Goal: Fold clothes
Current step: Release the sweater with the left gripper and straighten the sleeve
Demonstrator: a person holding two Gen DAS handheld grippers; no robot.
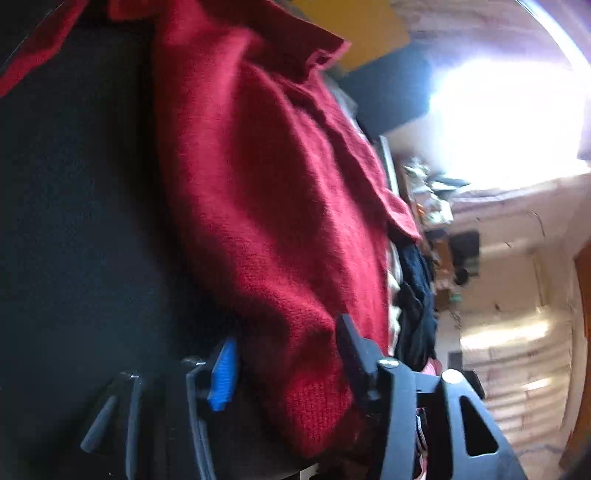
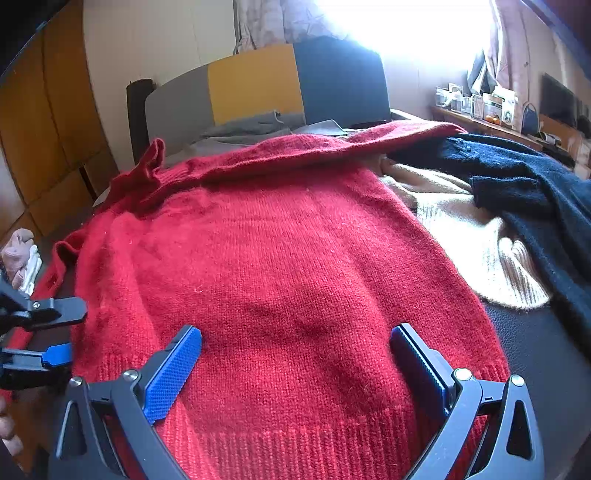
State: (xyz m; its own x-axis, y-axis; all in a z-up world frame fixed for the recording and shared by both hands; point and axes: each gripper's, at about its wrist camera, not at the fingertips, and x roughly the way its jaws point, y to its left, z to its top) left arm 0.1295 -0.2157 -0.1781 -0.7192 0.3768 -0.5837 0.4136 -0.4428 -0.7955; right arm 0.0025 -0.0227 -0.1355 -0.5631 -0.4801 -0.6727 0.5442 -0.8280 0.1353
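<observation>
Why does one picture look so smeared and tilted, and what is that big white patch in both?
Left wrist view: tilted and motion-blurred, the room at the right smeared; a window blows out to pure white. Right wrist view: sharper, the red sweater shows its knit clearly, though the same backlight washes out the top. Both are fisheye, so straight edges bow near the borders.

Red knit sweater [image 2: 288,266] flat on dark surface, sleeve folded across.

The left-wrist view is smeared by blur. Beyond the red sweater [image 2: 288,280], the shelf clutter [image 2: 480,105] is too small to be read. The sweater's hem is cut off by the bottom edge, and the beige knit [image 2: 472,243] is partly covered by the sweater.
</observation>
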